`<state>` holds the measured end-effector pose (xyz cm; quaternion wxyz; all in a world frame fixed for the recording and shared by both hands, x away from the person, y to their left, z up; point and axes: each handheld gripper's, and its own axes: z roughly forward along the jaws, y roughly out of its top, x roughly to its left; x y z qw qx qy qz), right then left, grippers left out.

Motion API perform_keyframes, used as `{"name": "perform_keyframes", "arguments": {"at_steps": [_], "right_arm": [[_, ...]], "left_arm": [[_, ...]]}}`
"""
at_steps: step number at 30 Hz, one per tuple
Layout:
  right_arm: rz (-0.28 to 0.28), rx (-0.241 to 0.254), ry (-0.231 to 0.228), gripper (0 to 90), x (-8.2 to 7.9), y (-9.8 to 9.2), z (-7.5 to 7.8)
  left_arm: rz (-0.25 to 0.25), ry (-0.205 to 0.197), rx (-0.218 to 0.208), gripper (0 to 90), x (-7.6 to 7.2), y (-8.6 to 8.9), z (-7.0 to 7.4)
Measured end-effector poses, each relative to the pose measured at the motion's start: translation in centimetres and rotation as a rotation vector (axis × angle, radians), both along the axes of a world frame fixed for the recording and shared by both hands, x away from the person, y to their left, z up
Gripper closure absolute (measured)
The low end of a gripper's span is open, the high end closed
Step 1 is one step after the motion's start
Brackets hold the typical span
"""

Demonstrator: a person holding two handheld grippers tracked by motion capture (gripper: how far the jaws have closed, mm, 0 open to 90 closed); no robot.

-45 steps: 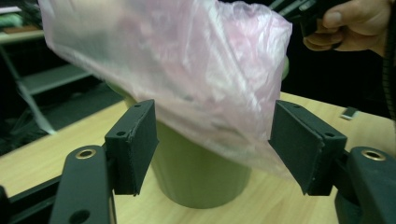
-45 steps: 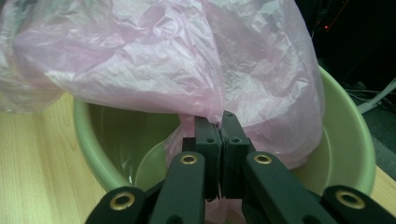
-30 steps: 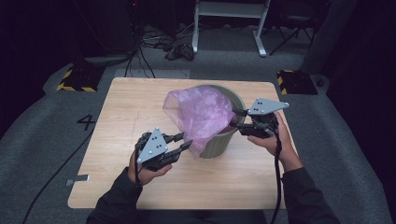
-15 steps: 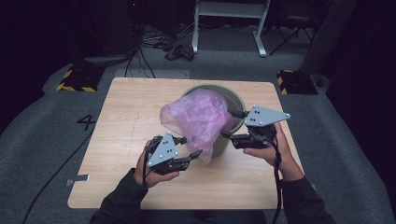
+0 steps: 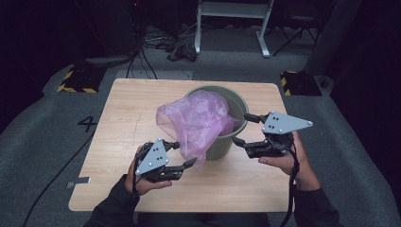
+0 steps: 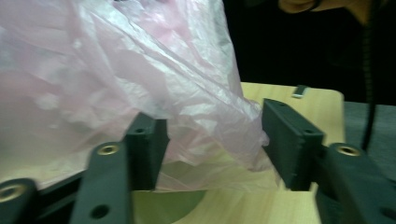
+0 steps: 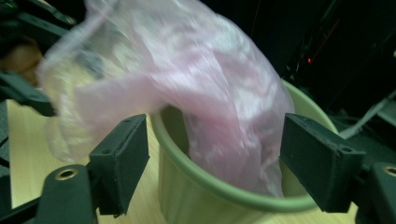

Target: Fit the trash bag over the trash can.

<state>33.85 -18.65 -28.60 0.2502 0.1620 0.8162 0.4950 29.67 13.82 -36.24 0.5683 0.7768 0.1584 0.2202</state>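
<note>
A green bin (image 5: 236, 124) stands mid-table with a crumpled pink plastic bag (image 5: 198, 118) slumped over its left rim. My left gripper (image 5: 185, 152) sits at the bin's front left. Its jaws have just been opening, and the bag's loose lower corner (image 6: 224, 126) hangs between the pads (image 6: 148, 149) without being pinched. My right gripper (image 5: 240, 128) is just right of the bin, pointing at it. Its jaws have also just been opening and now stand wide. In the right gripper view the bin rim (image 7: 205, 182) and bag (image 7: 187, 84) lie ahead of those jaws.
The wooden table (image 5: 132, 113) has bare board left of and in front of the bin. Beyond its far edge are a white stand (image 5: 231, 28), tangled cables (image 5: 179, 49) and striped floor blocks (image 5: 75, 80). A "4" (image 5: 87, 124) marks the grey floor.
Both grippers' jaws have spread apart. The bag, stretched up between them a second ago, has sagged over the bin's left rim. My right gripper has drawn back to the right, away from the bag.
</note>
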Motion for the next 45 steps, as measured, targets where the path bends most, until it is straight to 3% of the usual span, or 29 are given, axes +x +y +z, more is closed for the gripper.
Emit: {"name": "perform_keyframes", "arguments": {"at_steps": [2, 4, 6, 9, 15, 22, 24, 29, 34, 41, 45], "right_arm": [[0.015, 0.011, -0.018, 26.4, -0.5, 0.6, 0.5], [0.051, 0.027, -0.019, 27.5, -1.0, 1.4, 0.9], [0.089, 0.037, 0.008, 28.3, -1.2, 2.6, 1.1], [0.1, 0.019, 0.026, 28.3, -1.0, 4.1, 0.9], [0.176, 0.052, 0.094, 28.3, -0.6, 6.3, 0.7], [0.168, 0.015, 0.143, 27.7, -0.2, 9.0, 0.2], [0.158, 0.004, 0.158, 33.4, 0.1, 9.4, 0.0], [0.161, -0.017, 0.182, 67.3, 0.7, 9.7, -0.7], [0.164, -0.016, 0.182, 87.9, 1.0, 9.4, -1.2], [0.133, 0.042, 0.159, 90.0, 0.9, 7.4, -1.3], [0.095, 0.089, 0.154, 90.0, 0.7, 4.9, -1.2]], "left_arm": [[-0.007, -0.016, 0.012, 56.0, 0.0, -0.2, 0.1], [-0.008, -0.017, 0.019, 56.6, 0.0, -0.6, 0.2], [-0.012, -0.025, 0.034, 54.4, 0.0, -1.0, 0.3], [-0.022, -0.024, 0.035, 52.0, 0.1, -1.6, 0.3], [-0.03, -0.031, 0.048, 50.6, 0.2, -2.5, 0.2], [-0.042, -0.042, 0.063, 50.6, 0.1, -3.3, 0.1], [-0.041, -0.041, 0.06, 50.3, 0.0, -3.5, 0.0], [-0.042, -0.039, 0.068, 49.7, 0.0, -3.7, -0.3], [-0.038, -0.032, 0.065, 48.7, 0.1, -3.5, -0.4], [-0.017, -0.025, 0.051, 43.2, -0.1, -2.4, -0.4], [0.031, -0.02, 0.004, 42.0, -0.2, -0.8, -0.2]]}}
